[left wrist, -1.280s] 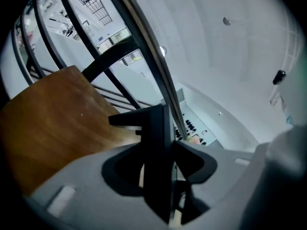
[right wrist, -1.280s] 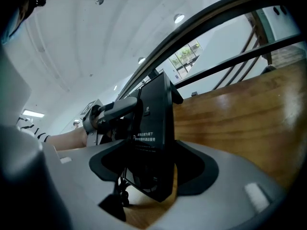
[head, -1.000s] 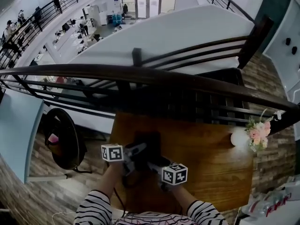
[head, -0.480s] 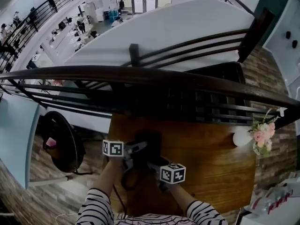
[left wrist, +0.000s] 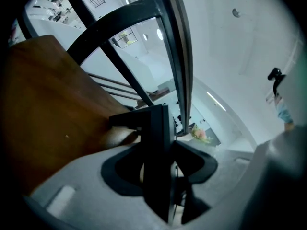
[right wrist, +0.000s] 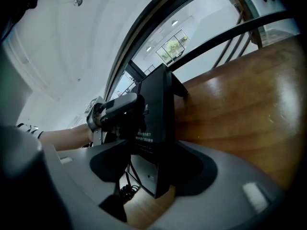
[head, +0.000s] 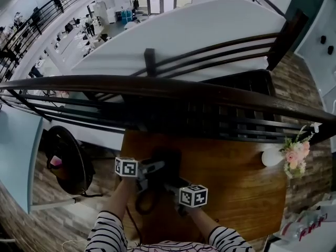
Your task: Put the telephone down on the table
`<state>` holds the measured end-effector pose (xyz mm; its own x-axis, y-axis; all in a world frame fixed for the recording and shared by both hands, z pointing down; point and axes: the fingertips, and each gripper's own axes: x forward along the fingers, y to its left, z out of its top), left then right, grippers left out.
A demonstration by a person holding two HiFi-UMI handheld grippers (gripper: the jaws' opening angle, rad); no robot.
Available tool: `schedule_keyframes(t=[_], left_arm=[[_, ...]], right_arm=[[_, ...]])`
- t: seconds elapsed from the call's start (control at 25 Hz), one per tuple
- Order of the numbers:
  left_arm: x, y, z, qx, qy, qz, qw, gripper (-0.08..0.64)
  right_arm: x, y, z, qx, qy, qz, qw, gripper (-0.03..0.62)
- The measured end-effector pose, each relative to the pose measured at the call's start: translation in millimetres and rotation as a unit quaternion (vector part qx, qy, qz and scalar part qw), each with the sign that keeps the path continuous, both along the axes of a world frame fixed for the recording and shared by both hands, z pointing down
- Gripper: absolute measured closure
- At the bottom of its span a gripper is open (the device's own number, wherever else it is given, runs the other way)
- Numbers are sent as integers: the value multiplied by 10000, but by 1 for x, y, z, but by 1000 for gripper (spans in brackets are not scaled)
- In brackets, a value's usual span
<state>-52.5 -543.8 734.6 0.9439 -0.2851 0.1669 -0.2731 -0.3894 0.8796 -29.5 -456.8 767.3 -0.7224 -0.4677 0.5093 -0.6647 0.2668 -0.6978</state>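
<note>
A black telephone point(head: 166, 163) stands on edge over the wooden table point(head: 236, 185), held from both sides. My left gripper point(head: 153, 167) is clamped on its left edge, and in the left gripper view the phone's thin edge point(left wrist: 156, 143) fills the gap between the jaws, which are easing open slightly. My right gripper point(head: 170, 186) grips the near right side, its jaws closing a little more on the phone's labelled underside point(right wrist: 154, 123). The left gripper point(right wrist: 116, 107) also shows there beyond the phone. A coiled cord point(right wrist: 125, 188) hangs beneath.
A dark railing point(head: 157, 85) runs along the table's far edge, with an open atrium below. A white vase with pink flowers point(head: 286, 155) stands at the table's far right corner. A black round chair point(head: 68, 159) sits to the left on the floor.
Both grippers and the telephone have sunk a little toward the tabletop. Both still hold the phone.
</note>
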Motion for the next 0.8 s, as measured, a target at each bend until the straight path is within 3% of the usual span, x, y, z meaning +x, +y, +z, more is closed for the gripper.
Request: schedule_keyframes(t=[0.48,0.8], left_arm=[[-3,-2,3,61,-173,-160,9997,334],[-13,3,-18,258,-274,-675,9970,236]], right_arm=[[-2,5,0,-59,118,-21,9999,275],[11,19,-12,40,316,106,9994,259]])
